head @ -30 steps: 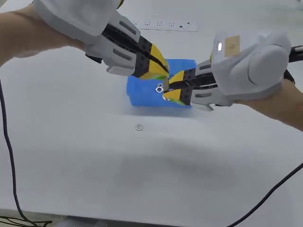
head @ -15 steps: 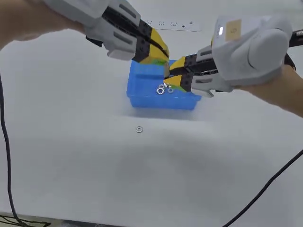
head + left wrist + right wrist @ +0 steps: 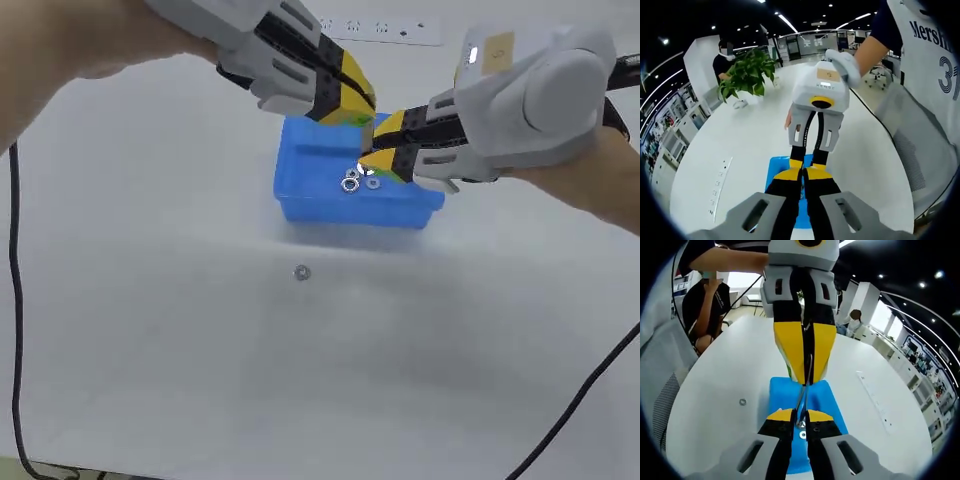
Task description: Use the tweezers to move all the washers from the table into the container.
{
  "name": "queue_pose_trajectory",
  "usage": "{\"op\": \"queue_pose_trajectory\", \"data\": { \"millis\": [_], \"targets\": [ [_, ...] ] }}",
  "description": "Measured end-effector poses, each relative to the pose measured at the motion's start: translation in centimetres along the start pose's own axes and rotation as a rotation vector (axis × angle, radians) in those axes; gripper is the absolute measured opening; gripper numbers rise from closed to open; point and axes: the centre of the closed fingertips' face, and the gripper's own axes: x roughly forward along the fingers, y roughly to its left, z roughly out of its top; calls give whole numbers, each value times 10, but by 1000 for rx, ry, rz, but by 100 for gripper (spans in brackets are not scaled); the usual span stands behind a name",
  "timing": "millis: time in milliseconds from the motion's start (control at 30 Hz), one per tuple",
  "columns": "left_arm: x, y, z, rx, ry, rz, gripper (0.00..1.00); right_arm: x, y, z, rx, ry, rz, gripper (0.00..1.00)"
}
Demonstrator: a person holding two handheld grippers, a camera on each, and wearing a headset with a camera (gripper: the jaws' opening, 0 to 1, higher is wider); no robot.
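Covering the tweezers, left claw faces right claw.

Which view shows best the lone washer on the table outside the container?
Head view: the washer lies unobstructed on the table near the blue container. The right gripper view shows it smaller, beside the container.

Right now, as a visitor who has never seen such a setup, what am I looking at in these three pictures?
There is no robot here: a person holds a two-jawed tool in each hand. One picture comes from a camera on the person's head. The two round ones come from cameras riding on the tools. The left gripper and right gripper both appear closed on thin metal tweezers, held over a blue container on a white table. A few washers already lie inside, and a lone washer lies on the table.
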Motion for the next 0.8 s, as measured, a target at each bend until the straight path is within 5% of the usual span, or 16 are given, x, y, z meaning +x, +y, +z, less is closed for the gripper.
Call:
{"op": "queue_pose_trajectory", "data": {
  "millis": [367, 800],
  "targets": [
    [17, 5, -24, -50, 14, -28, 6, 20, 0, -23, 40, 18, 39, 9],
    [23, 5, -26, -61, 13, -49, 6, 21, -2, -30, 63, 20, 31, 11]
  ]
}}
